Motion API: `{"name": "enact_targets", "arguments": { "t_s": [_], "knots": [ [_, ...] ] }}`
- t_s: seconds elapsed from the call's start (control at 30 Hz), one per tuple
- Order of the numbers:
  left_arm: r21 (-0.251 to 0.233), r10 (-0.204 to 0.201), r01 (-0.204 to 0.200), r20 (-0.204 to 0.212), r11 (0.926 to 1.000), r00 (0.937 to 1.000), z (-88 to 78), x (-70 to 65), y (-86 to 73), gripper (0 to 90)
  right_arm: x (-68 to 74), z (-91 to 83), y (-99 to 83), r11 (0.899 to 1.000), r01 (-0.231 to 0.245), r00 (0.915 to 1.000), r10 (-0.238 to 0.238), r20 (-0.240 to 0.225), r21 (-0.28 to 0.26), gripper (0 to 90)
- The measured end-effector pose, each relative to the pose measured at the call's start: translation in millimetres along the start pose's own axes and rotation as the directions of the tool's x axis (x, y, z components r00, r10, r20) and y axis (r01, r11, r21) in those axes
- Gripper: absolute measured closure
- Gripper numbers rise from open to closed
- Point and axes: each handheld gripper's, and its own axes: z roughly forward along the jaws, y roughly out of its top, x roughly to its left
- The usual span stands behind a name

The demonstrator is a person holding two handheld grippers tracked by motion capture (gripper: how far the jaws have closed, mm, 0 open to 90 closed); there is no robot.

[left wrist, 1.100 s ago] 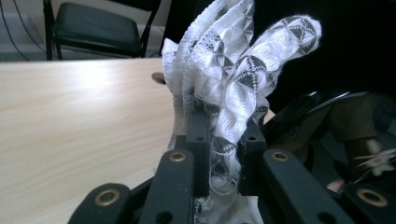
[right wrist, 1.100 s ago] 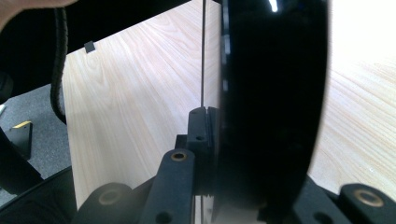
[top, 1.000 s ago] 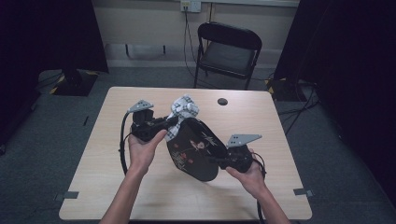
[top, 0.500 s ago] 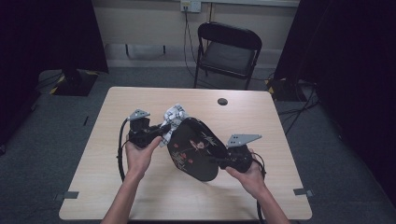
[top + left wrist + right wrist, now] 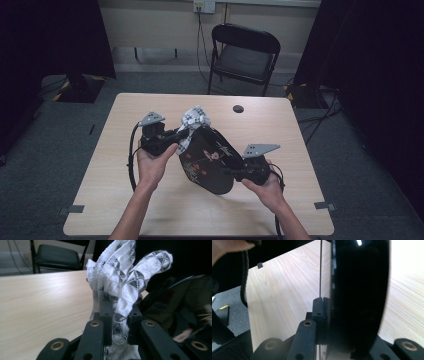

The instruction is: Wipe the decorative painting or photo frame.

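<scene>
High view: a glossy black oval tray with a floral print [image 5: 210, 159] is held tilted on edge above the middle of the pale wooden table [image 5: 280, 130].
Long axis: runs from far-left to near-right.
Left gripper [image 5: 176, 138]: jaws clamped on a white-and-grey patterned cloth [image 5: 120, 285] at the tray's far-left end.
Right gripper [image 5: 235, 172]: jaws closed on the tray's near-right rim.
Change: the cloth and left gripper have shifted slightly since a second ago; the tray keeps its tilt.
</scene>
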Motion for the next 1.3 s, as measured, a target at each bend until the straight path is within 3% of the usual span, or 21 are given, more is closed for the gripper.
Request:
{"name": "enact_targets", "arguments": {
  "t_s": [0.17,0.4,0.5,0.67,1.07,1.3],
  "knots": [
    [0.023,-0.060,0.061,-0.026,0.9979,0.9979,1.2,20.2,-16.7,79.4,0.5,0.8,0.8,1.000,0.001,1.0000,-0.001,0.001,-0.002,81.3],
    [0.058,-0.089,0.092,-0.052,0.9941,0.9947,0.5,33.4,-30.2,79.3,1.0,1.5,1.5,1.000,0.003,1.0000,-0.003,0.000,0.000,81.3],
    [0.059,-0.078,0.081,-0.053,0.9949,0.9955,-1.0,30.6,-26.6,79.3,0.9,1.5,1.5,1.000,0.003,1.0000,-0.003,0.000,0.000,81.3],
    [0.013,-0.054,0.054,-0.012,0.9985,0.9985,-6.3,20.5,-19.2,79.2,0.5,1.7,1.5,1.000,0.003,1.0000,-0.003,-0.003,-0.001,81.3],
    [0.089,-0.021,0.030,-0.094,0.9956,0.9953,-2.2,29.2,-33.0,79.2,1.0,2.2,1.9,1.000,0.002,1.0000,-0.002,0.001,-0.001,81.3],
    [0.125,-0.019,0.033,-0.114,0.9917,0.9933,0.1,33.5,-41.8,79.2,1.3,2.6,2.1,1.000,0.001,1.0000,-0.001,0.002,0.000,81.3]
  ]
}}
